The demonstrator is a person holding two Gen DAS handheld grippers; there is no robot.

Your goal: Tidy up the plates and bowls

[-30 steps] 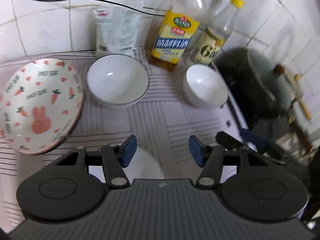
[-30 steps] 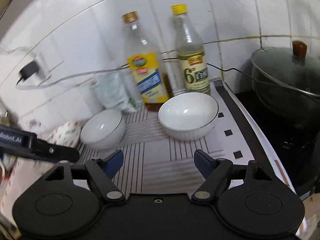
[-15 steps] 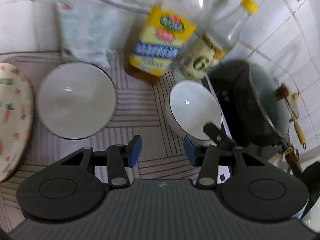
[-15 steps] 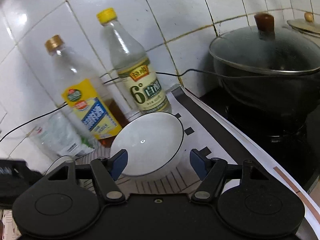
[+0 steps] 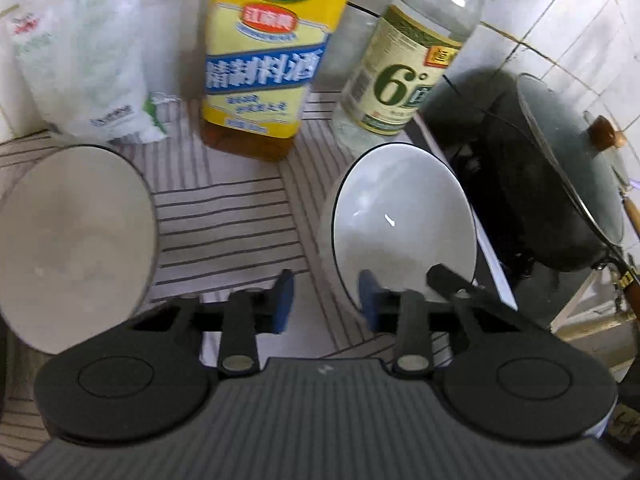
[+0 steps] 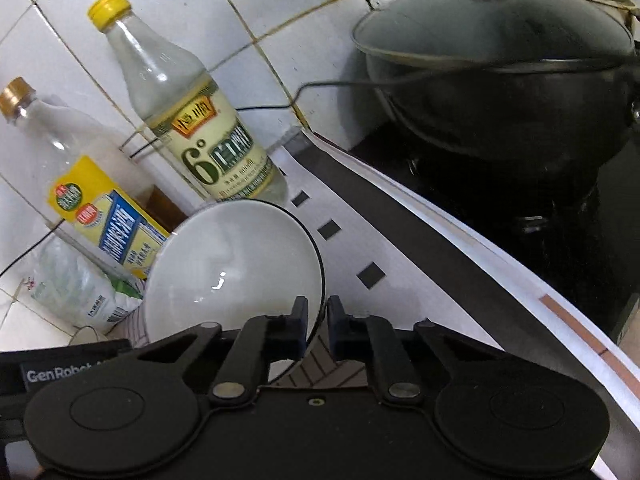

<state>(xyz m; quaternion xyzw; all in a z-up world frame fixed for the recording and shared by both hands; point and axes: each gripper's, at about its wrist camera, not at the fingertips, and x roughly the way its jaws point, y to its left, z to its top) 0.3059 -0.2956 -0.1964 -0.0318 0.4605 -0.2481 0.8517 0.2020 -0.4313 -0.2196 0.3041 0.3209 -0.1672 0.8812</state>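
A small white bowl with a dark rim (image 5: 404,224) sits on the striped mat, in front of the two bottles. In the right wrist view my right gripper (image 6: 317,326) has closed on this bowl's (image 6: 236,268) near rim, one finger inside and one outside. In the left wrist view my left gripper (image 5: 325,304) is open, with its right finger at the same bowl's near left rim; the right gripper's black finger shows at the bowl's near right edge. A larger white bowl (image 5: 72,240) stands at the left.
A yellow-labelled cooking wine bottle (image 5: 260,60) and a vinegar bottle (image 5: 404,68) stand against the tiled wall, with a white bag (image 5: 84,68) to their left. A black lidded wok (image 6: 496,68) sits on the stove at the right. Striped mat (image 5: 224,216) covers the counter.
Both grippers moved forward and right to the small bowl. The right gripper's fingers closed from wide open onto its rim. The carrot-patterned plate has left the left wrist view.
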